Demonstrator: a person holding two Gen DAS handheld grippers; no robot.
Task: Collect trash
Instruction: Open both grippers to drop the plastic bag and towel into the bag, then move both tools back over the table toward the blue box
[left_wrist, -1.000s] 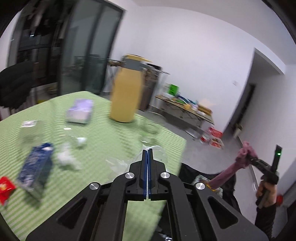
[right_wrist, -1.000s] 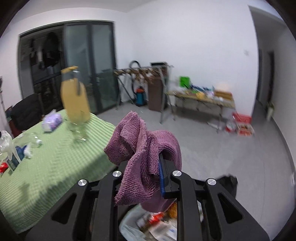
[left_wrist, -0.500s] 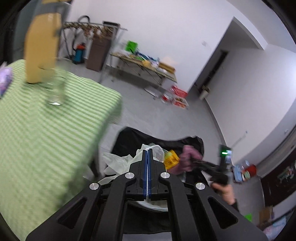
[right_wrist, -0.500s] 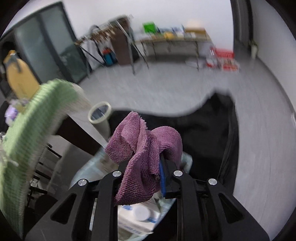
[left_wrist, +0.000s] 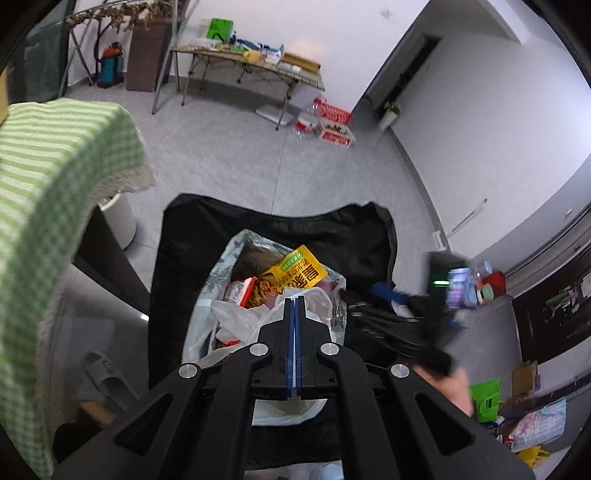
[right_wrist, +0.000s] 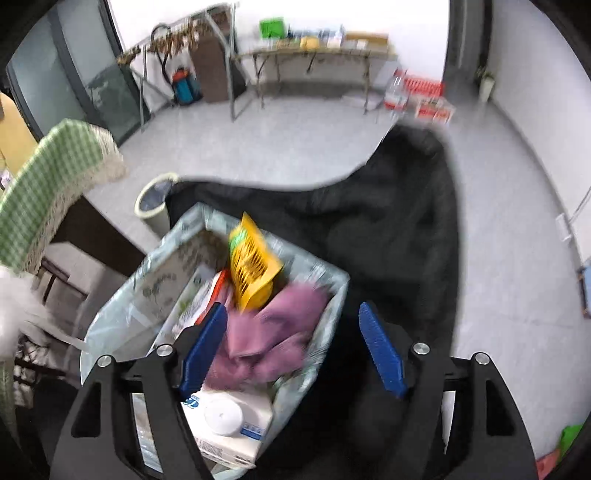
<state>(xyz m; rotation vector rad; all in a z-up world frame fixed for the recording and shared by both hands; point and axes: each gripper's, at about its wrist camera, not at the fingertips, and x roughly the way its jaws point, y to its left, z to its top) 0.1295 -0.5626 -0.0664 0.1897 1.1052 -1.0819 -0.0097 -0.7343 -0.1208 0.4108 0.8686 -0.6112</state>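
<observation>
Two grippers hang over the trash bag (right_wrist: 122, 306), which sits on black sheeting (right_wrist: 388, 229) on the grey floor. Our right gripper (right_wrist: 291, 347) has its blue pads spread wide and grips nothing; the purple cloth (right_wrist: 273, 332) lies loose in the bag between the pads, blurred. At 12 o'clock from the cloth a yellow snack packet (right_wrist: 251, 266) stands tilted against it, and at 6 o'clock lies a white carton (right_wrist: 229, 424) with a round cap. Our left gripper (left_wrist: 294, 306) has its pads pressed together on a thin clear plastic bag (left_wrist: 255, 321), which billows out to both sides above the trash bag's mouth. At 9 o'clock in both views hangs the green checked tablecloth (left_wrist: 55, 177), with a pale round bin (right_wrist: 155, 203) near its fringed corner.
</observation>
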